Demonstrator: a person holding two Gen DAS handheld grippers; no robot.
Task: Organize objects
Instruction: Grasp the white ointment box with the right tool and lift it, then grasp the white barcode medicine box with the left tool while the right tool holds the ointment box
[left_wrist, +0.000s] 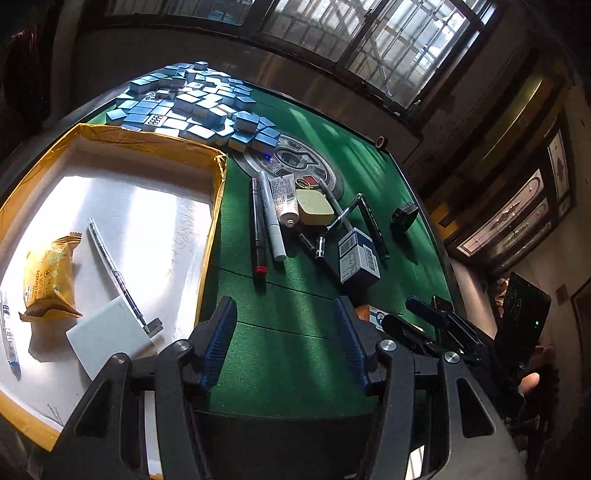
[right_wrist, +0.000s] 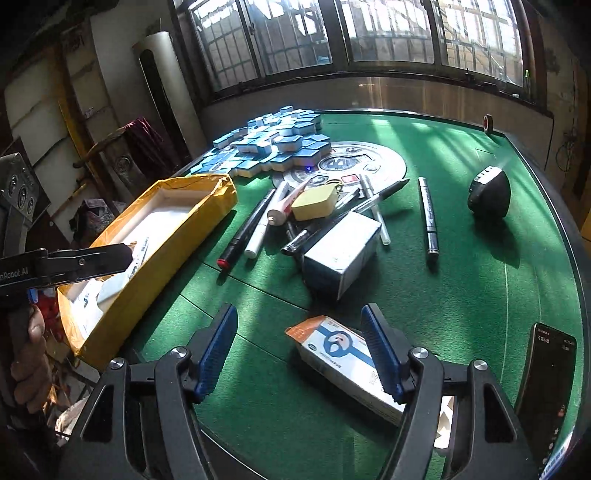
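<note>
My left gripper (left_wrist: 286, 343) stands open over bare green felt, just right of the yellow-taped tray (left_wrist: 218, 173). In the tray lie a snack packet (left_wrist: 48, 273), a pen (left_wrist: 114, 273), a white flat box (left_wrist: 110, 336) and a blue pen (left_wrist: 9, 332). My right gripper (right_wrist: 299, 350) is open too. An orange-and-white box (right_wrist: 332, 354) lies on the felt between its fingers, close to the right one, and neither pad presses on it. Beyond it sits a pile: a blue-white box (right_wrist: 340, 254), a yellow case (right_wrist: 314, 201), a tube (right_wrist: 286, 206), a red-tipped black marker (right_wrist: 245, 230) and a white marker (right_wrist: 258, 236).
Blue mahjong tiles (right_wrist: 273, 140) are heaped at the far left of the green table (right_wrist: 461, 295). A black marker (right_wrist: 428, 218) and a black round object (right_wrist: 489, 194) lie to the right. A phone (right_wrist: 546, 380) rests near the right edge, a tape roll (right_wrist: 488, 122) at the far rim.
</note>
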